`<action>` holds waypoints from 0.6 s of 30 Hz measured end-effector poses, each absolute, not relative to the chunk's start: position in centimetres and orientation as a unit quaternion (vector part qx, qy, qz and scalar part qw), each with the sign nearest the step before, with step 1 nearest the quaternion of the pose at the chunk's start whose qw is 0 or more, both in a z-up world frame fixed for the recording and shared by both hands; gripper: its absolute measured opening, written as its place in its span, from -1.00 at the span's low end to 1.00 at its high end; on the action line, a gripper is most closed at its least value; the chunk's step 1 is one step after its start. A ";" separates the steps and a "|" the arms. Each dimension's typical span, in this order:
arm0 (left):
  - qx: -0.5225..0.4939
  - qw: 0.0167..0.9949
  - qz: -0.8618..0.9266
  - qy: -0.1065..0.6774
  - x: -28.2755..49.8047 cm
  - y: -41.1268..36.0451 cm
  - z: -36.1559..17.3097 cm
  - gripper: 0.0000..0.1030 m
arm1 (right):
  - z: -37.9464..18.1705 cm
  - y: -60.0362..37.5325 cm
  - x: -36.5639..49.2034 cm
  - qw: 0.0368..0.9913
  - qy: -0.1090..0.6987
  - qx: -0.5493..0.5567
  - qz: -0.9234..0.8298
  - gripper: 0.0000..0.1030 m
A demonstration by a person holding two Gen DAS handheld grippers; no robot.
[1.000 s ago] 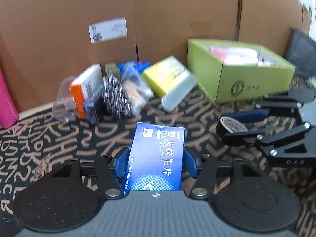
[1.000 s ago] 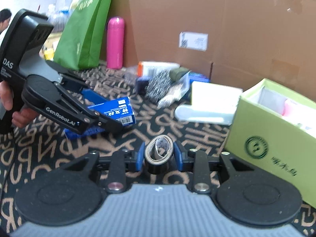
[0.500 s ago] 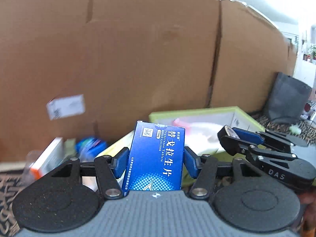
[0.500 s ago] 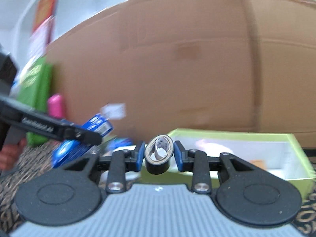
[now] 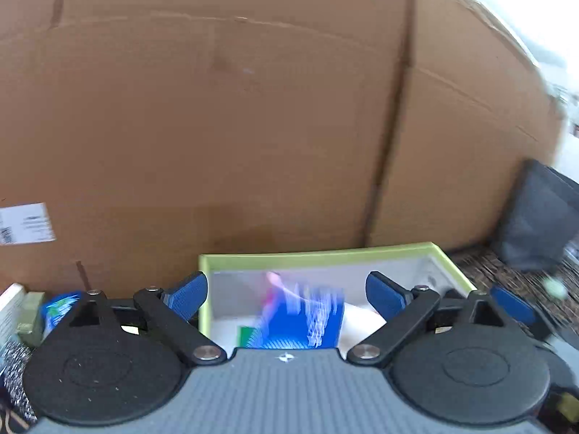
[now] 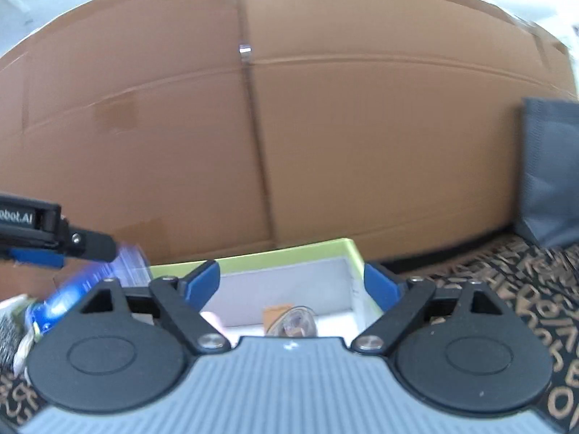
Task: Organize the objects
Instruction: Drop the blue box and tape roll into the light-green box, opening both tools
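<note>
A blurred blue box [image 5: 302,320] hangs inside the green bin [image 5: 318,256], free of the left gripper [image 5: 286,291], whose jaws are spread wide. The right gripper [image 6: 291,284], equally wide and empty, hovers above a tape roll [image 6: 295,323] in the same bin.

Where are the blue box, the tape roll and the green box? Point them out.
blue box [image 5: 304,320]: left wrist view, its blurred front face.
tape roll [image 6: 295,322]: right wrist view, its upper rim.
green box [image 5: 325,255]: left wrist view, its far rim.
</note>
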State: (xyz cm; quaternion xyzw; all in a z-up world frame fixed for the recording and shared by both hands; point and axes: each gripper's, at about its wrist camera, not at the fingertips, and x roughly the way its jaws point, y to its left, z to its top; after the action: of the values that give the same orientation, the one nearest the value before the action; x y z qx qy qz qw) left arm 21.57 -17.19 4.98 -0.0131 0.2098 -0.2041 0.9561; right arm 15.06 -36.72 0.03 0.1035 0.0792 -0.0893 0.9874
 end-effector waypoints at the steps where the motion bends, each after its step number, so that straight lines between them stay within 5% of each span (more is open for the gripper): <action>1: -0.017 0.956 -0.205 0.211 21.6 -17.0 4.8 0.89 | 0.1 -37.1 14.9 0.987 0.077 0.114 -0.087 0.73; 4: -0.026 0.956 -0.204 0.210 21.2 -16.0 4.6 0.89 | 0.3 -37.1 14.6 0.987 0.060 0.122 -0.086 1.00; 18: -0.051 0.960 -0.188 0.201 17.7 -9.2 3.7 0.89 | -0.6 -35.5 14.4 0.991 0.074 0.084 -0.078 1.00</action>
State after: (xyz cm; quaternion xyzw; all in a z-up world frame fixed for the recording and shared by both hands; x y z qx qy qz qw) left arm 17.69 -9.18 3.73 -0.0514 0.2013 -0.1883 0.9599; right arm 14.43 -35.50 -0.55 0.0839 0.0745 -0.0775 0.9907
